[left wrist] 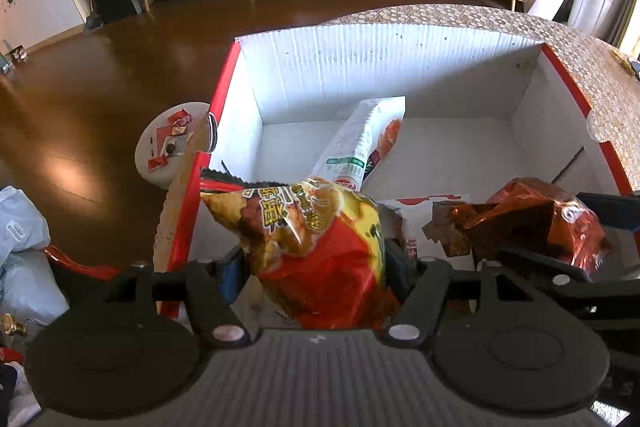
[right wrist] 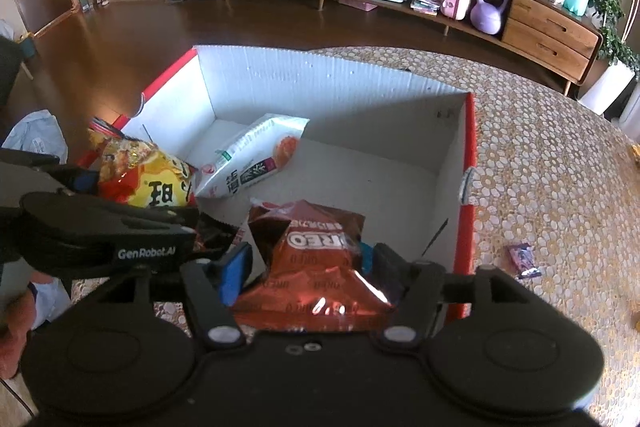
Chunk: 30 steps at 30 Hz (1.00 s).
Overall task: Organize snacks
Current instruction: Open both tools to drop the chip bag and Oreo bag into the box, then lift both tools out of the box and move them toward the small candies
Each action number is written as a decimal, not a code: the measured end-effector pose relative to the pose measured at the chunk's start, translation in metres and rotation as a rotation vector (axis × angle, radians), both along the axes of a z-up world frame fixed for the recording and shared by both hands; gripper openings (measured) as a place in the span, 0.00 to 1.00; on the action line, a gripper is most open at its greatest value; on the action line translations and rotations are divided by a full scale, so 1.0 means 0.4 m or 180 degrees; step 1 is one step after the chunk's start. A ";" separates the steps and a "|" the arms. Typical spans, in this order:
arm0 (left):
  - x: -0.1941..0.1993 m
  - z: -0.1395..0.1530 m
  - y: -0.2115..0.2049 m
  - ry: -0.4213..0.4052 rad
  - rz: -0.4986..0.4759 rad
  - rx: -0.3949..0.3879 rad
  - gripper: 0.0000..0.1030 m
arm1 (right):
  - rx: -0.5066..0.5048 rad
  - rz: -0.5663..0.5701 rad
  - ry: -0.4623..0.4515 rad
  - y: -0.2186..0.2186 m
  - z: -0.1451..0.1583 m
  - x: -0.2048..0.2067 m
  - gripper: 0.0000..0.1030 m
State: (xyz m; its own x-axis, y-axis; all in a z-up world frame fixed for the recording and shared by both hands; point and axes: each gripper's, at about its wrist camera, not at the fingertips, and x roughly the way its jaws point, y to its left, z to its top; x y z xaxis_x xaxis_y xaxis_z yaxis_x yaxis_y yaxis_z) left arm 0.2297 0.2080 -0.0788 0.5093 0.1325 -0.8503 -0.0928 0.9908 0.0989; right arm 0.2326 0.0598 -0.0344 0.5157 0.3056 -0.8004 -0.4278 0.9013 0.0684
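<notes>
Two snack bags hang over a white box [right wrist: 332,75] with red edges on a patterned bench [right wrist: 540,155]. The left gripper [left wrist: 316,267] has its fingers closed around a yellow-and-red bag [left wrist: 316,251] at the box's near left corner. The right gripper [right wrist: 308,267] has fingers partly spread beside a red Oreo bag [right wrist: 316,255]; whether they press it is unclear. A white packet [right wrist: 252,159] already lies inside. The step looks like dropping; next, both need wider fingers, then lifting clear.

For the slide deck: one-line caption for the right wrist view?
Right gripper straddles a red Oreo bag at the near edge of the white-lined box, jaws apart.
</notes>
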 end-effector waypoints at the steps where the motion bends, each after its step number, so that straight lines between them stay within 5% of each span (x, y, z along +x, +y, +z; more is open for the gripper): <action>1: -0.002 0.002 0.002 -0.0003 -0.0001 -0.0001 0.66 | 0.0007 -0.0010 -0.0010 -0.004 0.004 -0.003 0.71; 5: -0.014 0.014 0.006 -0.0024 0.0015 -0.0012 0.68 | 0.0081 -0.0033 -0.0019 -0.021 0.021 -0.013 0.85; 14: -0.057 0.055 0.016 -0.0151 0.0040 -0.0108 0.77 | 0.0179 0.0042 -0.0182 -0.033 0.087 -0.072 0.98; 25: -0.120 0.096 0.011 -0.0299 0.0066 -0.0180 0.77 | 0.0257 0.0017 -0.0312 -0.065 0.142 -0.139 1.00; 30: -0.154 0.115 0.015 -0.0295 0.0088 -0.0443 0.77 | 0.0366 0.0035 -0.0362 -0.095 0.170 -0.176 1.00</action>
State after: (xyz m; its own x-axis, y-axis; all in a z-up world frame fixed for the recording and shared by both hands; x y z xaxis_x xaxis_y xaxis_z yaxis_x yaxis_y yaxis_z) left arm 0.1681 0.2139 -0.0326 0.5842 0.0318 -0.8110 -0.1225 0.9912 -0.0494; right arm 0.1623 0.0219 0.0335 0.5971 0.3980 -0.6965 -0.4484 0.8855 0.1216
